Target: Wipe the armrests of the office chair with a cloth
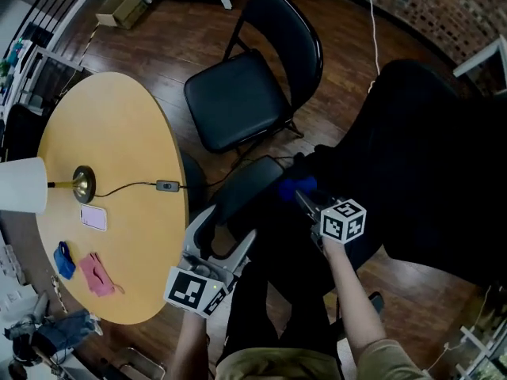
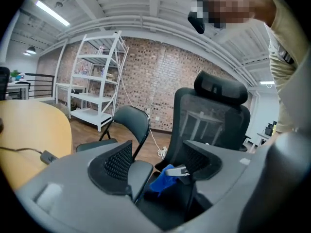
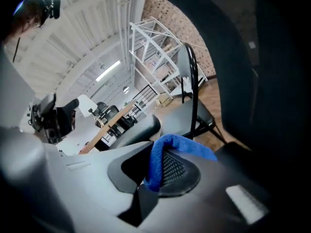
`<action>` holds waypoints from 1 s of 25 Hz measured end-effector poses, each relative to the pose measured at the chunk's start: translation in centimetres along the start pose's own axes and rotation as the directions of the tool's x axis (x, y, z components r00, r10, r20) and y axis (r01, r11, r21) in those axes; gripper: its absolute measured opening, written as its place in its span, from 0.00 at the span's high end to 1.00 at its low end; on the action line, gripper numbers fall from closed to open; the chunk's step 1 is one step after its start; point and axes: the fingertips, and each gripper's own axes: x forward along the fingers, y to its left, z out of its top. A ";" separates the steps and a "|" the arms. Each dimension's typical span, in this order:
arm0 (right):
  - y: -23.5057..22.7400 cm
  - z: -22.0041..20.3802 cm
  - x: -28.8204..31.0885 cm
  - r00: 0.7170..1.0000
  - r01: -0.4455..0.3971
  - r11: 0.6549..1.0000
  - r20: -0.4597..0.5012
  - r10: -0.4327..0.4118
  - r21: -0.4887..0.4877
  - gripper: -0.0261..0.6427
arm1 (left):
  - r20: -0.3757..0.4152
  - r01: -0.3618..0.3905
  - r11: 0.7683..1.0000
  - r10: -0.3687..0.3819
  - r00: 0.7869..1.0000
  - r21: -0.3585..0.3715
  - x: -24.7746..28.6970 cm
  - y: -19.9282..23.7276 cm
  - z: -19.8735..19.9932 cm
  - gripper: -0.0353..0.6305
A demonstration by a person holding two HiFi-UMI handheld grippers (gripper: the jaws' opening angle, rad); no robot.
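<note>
One blue cloth [image 1: 296, 187] is pinched in the right claw [image 1: 307, 200] and held just beside the armrest [image 1: 245, 184], ready for wiping. Left claw [image 1: 230, 224] is held wide and empty near the armrest's end, probably to steady it.

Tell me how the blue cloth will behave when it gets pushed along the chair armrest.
Probably floppy: the blue cloth folds limply over the fingers of the right gripper. Likely light, since that pinch alone carries it. Its surface looks fuzzy, so it should drag rather than slip on the armrest.
</note>
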 end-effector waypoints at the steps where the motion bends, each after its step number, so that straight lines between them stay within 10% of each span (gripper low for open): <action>1: 0.7 2.0 -1.2 1.000 -0.001 0.998 0.004 0.001 -0.059 0.92 | 0.021 -0.009 1.000 0.009 1.000 -0.012 0.0 0.5 0.6 0.48; 7: 8.8 11.8 1.6 0.958 -0.259 0.909 -0.205 0.200 -0.326 0.92 | 0.079 0.010 0.994 -0.002 0.997 -0.110 0.7 6.4 1.5 0.49; 12: 8.6 14.2 10.3 0.814 -0.453 0.826 -0.533 0.231 -0.335 0.92 | 0.119 0.049 0.989 -0.032 0.992 -0.137 1.9 10.1 3.2 0.49; 14: 8.1 12.6 14.0 0.682 -0.543 0.808 -0.681 0.267 -0.227 0.92 | 0.134 0.043 0.985 -0.020 0.991 -0.170 1.9 11.4 3.2 0.49; 19: 6.1 3.9 19.3 0.238 -0.660 0.751 -0.949 0.205 -0.003 0.92 | 0.145 0.042 0.976 -0.011 0.989 -0.215 1.9 13.5 1.4 0.49; 23: 6.1 -3.0 17.7 -0.157 -0.727 0.652 -0.976 0.149 0.216 0.92 | 0.119 0.024 0.965 0.007 0.993 -0.259 1.7 14.2 -0.2 0.49; 25: 5.5 -5.1 16.7 -0.293 -0.700 0.638 -0.944 0.152 0.320 0.92 | 0.117 0.029 0.964 0.002 0.993 -0.265 1.6 14.6 -0.4 0.50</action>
